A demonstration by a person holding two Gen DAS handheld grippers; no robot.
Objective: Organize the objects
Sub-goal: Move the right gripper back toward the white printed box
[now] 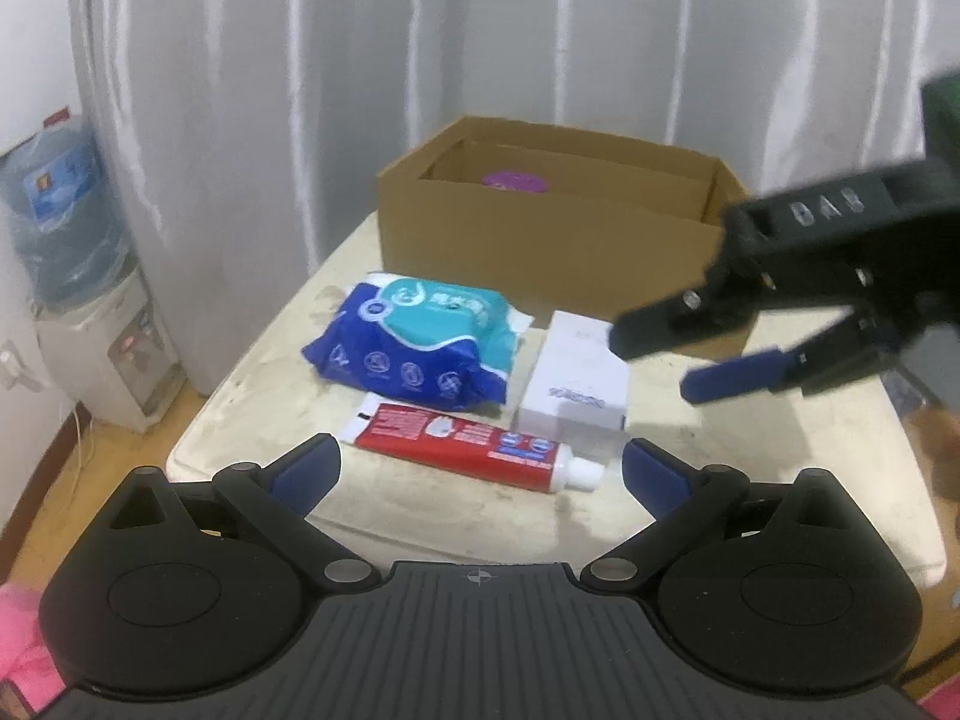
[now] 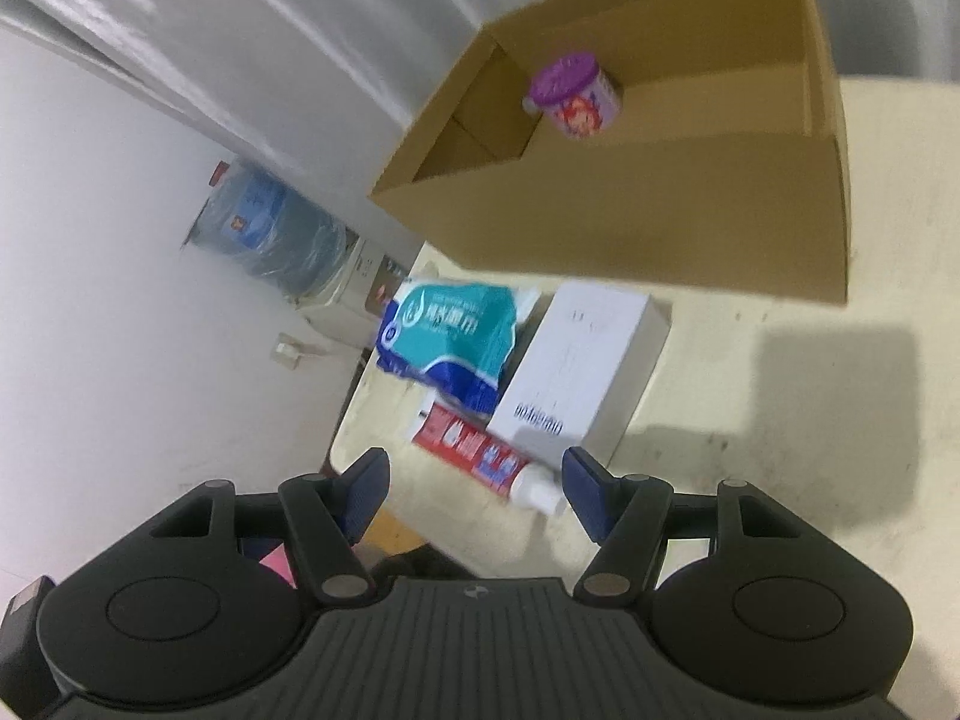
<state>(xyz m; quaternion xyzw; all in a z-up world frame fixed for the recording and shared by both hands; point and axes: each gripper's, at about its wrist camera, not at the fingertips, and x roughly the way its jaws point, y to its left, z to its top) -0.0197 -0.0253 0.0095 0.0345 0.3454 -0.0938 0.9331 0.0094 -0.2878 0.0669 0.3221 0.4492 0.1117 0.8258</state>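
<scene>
While both grippers' jaws gape empty, a glossy toothpaste tube [image 1: 474, 450] lies beside a crinkled wipes pack [image 1: 414, 345].

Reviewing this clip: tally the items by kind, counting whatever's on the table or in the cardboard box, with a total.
Cardboard box: 1
Purple-lidded container, inside the box: 1
Wet wipes pack: 1
White carton: 1
Toothpaste tube: 1
Total: 5
</scene>
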